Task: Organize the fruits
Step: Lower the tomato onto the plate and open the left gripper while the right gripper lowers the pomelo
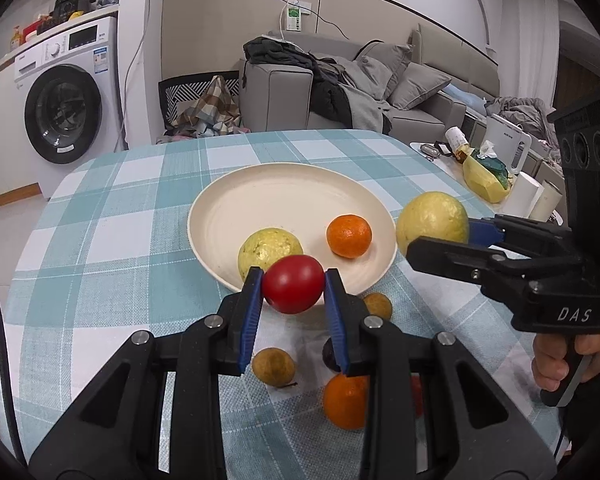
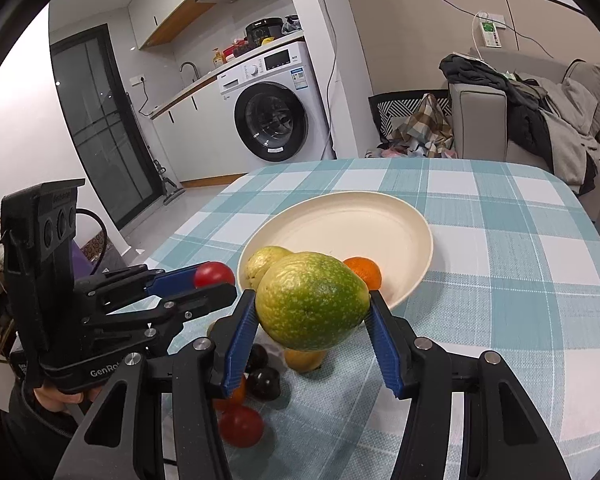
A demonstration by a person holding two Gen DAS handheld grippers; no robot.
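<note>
Left claw clamps smooth red tomato; right claw clamps bumpy green guava.

White washing machine under counter; grey sofa; pale floor.

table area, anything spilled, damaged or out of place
Nothing is spilled or visibly damaged. The plate sits flat, holding a yellow-green fruit and an orange. Several fruits still lie loose on the checked tablecloth, such as a small brown one. Each gripper holds fruit: left a tomato, right a green fruit.
</note>
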